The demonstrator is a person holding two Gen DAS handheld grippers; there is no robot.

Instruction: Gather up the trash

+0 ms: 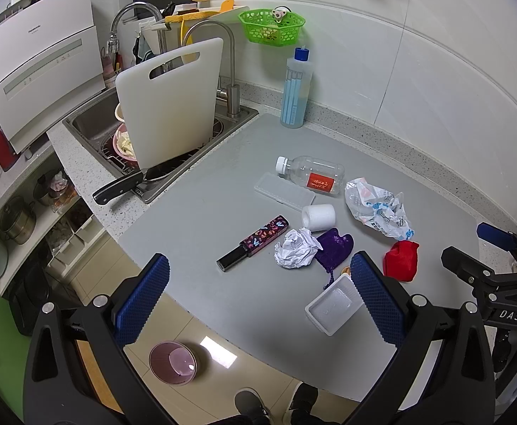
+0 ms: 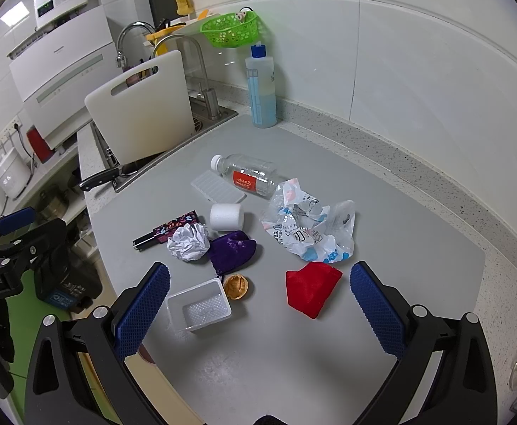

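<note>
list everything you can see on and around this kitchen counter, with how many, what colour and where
water bottle: one, clear, red label, lying on the mat
plastic bag: one, crumpled, white and blue, mat right
foam roll: one, white, mat centre
paper ball: one, white, beside the purple pouch
red pouch: one, near edge
plastic tray: one, clear, near edge
nutshell: one, brown, beside the tray
patterned box: one, dark
ridged lid: one, white
soap bottle: one, blue cap, by wall
cutting board: one, white, in sink
knife: one, black handle
basket: one, green, on wall
bin: one, pink, on floor
left tool: open
right tool: open
</note>
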